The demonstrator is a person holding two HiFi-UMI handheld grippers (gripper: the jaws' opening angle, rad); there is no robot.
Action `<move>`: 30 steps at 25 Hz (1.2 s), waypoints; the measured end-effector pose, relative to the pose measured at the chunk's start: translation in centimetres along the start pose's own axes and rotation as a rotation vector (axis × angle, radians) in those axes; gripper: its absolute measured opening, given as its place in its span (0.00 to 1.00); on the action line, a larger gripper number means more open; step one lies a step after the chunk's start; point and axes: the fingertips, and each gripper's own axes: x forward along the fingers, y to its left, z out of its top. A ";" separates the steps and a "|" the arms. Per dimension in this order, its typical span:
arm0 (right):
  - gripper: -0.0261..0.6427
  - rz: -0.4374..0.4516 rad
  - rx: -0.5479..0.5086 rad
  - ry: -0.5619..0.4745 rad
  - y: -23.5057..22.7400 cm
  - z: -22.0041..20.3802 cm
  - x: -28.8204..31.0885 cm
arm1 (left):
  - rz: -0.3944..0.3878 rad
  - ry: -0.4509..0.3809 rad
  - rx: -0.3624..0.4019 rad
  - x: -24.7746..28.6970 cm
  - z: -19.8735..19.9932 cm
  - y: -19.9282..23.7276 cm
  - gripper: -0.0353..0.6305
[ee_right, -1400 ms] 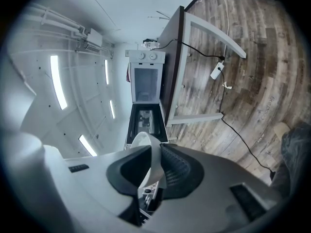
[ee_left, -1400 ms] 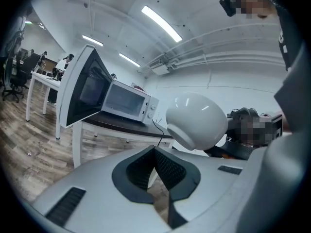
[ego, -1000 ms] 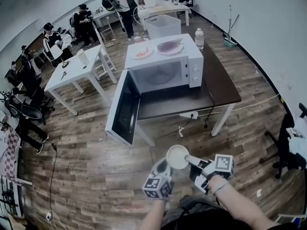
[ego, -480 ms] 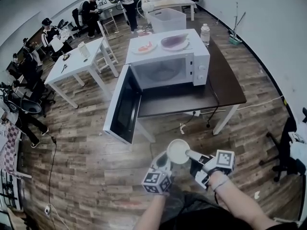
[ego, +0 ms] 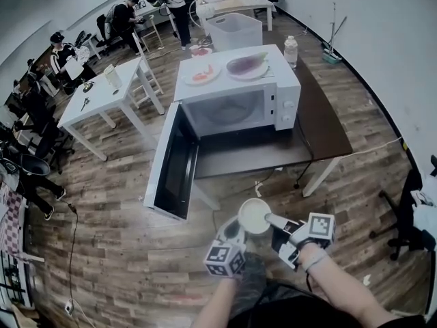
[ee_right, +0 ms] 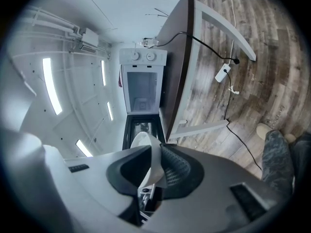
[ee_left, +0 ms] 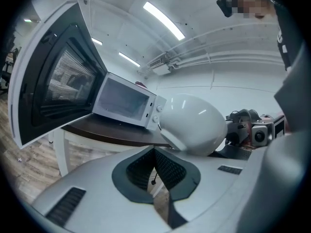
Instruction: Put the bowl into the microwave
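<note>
Right gripper (ee_right: 154, 155) — jaws clenched on the rim of the white bowl (ego: 253, 216); the rim's edge runs between the two pads. The bowl hangs in the air over the wood floor (ego: 123, 251), in front of the dark table (ego: 321, 125) and well apart from the microwave (ego: 239, 104). From above, its inside looks bare.

Left gripper (ee_left: 154, 151) — jaws closed tip to tip, nothing between them. It sits just beside the bowl, low at the bowl's left side; the bowl's outer wall shows right above its tips. Whether they touch cannot be told.

The microwave stands on the dark table, its door (ego: 171, 162) swung wide open to the left, the cavity facing the person. On top of it are a left plate (ego: 214, 74) with something reddish and a right plate (ego: 263, 70) with a purple item. A clear bottle (ego: 291, 50) stands on the table by the microwave's far right corner. A white table (ego: 102, 100) is off to the left, with people (ego: 123, 19) farther back.
</note>
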 end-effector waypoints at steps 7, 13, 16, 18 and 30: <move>0.14 -0.013 -0.004 0.002 0.8 2.6 2.9 | -0.004 0.004 0.009 3.1 1.7 2.4 0.06; 0.14 -0.015 -0.004 -0.002 1.3 4.9 5.4 | 0.001 0.004 0.002 5.4 3.1 4.4 0.06; 0.14 -0.008 0.005 -0.004 1.8 5.9 6.6 | -0.001 0.006 0.003 6.6 3.8 5.2 0.06; 0.14 -0.007 0.007 -0.007 2.0 6.5 7.4 | -0.004 0.009 0.004 7.3 4.2 5.8 0.06; 0.13 -0.013 0.002 -0.057 2.4 10.6 11.3 | -0.025 0.012 -0.029 11.2 6.5 9.2 0.06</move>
